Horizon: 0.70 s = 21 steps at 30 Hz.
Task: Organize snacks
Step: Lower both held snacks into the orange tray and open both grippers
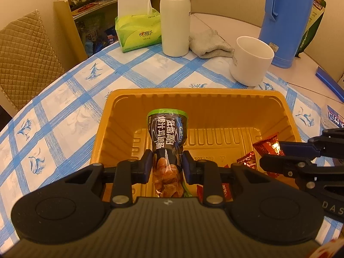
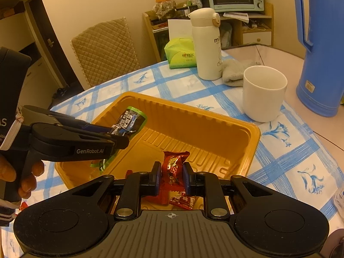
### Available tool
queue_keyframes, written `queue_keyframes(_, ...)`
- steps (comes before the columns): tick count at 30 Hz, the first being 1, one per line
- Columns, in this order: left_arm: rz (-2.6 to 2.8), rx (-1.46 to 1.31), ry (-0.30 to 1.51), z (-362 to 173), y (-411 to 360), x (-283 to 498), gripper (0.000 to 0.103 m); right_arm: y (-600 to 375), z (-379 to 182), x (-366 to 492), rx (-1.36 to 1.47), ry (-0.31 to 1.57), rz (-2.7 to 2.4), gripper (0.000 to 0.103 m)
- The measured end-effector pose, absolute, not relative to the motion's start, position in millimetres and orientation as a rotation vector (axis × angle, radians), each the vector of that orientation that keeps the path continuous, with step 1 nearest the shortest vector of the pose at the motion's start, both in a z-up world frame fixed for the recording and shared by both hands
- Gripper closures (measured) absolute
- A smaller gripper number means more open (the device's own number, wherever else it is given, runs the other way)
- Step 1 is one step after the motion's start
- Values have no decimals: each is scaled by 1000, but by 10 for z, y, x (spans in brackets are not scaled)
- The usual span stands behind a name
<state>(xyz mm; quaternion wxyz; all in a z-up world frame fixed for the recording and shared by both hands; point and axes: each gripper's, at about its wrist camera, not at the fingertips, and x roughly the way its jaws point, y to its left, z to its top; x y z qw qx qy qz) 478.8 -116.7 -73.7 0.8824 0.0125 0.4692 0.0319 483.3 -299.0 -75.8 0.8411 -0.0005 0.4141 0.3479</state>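
An orange plastic tray [image 1: 286, 116] [image 2: 253, 133] sits on the blue-checked tablecloth. My left gripper [image 1: 167, 161] is shut on a dark snack packet with a green rim [image 1: 167, 133] and holds it over the tray's left side; the packet also shows in the right wrist view [image 2: 131, 119]. My right gripper [image 2: 171, 173] is shut on a red wrapped candy [image 2: 173, 163] above the tray's near right corner; that candy also shows in the left wrist view [image 1: 268, 144]. More red candies [image 2: 182, 201] [image 1: 247, 160] lie in the tray below.
A white mug [image 1: 251, 61] [image 2: 263, 92], a white flask [image 1: 175, 17] [image 2: 206, 43], a grey cloth [image 1: 209, 43], a green tissue pack [image 1: 137, 30] and a blue jug [image 2: 320, 47] stand behind the tray. A padded chair [image 2: 105, 49] stands at the table's far left.
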Motion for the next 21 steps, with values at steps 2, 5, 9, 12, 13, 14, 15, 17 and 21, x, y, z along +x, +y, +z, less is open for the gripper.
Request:
queue_keyframes(2, 69, 26, 980, -744, -1179, 4807, 76, -3005, -761, 4845, 1, 876, 734, 82)
queue_keyframes(5, 91, 18, 975, -738, -1182, 4821, 76, -3022, -756, 4853, 6, 875, 733, 82)
queue_keyframes(9, 93, 1, 972, -709, -1166, 4794, 75, -3027, -749, 4876, 8, 871, 736, 82)
queue_keyframes(12, 99, -8, 967, -676, -1142, 4726, 75, -3037, -746, 4898, 11, 869, 738, 82)
queue_keyframes(13, 100, -16, 965, -661, -1128, 4693, 75, -3035, -745, 4907, 10, 868, 738, 82)
queue_keyframes(14, 103, -23, 962, -645, -1113, 4662, 75, -3033, -743, 4918, 10, 866, 740, 82)
queue_keyframes(15, 107, -31, 958, -628, -1097, 4630, 75, -3028, -740, 4927, 9, 865, 741, 82)
queue_keyframes(17, 115, -43, 952, -592, -1069, 4567, 75, -3012, -734, 4951, 7, 861, 745, 82)
queue_keyframes(21, 132, -50, 940, -522, -1026, 4462, 75, -2953, -719, 4995, 4, 849, 759, 82)
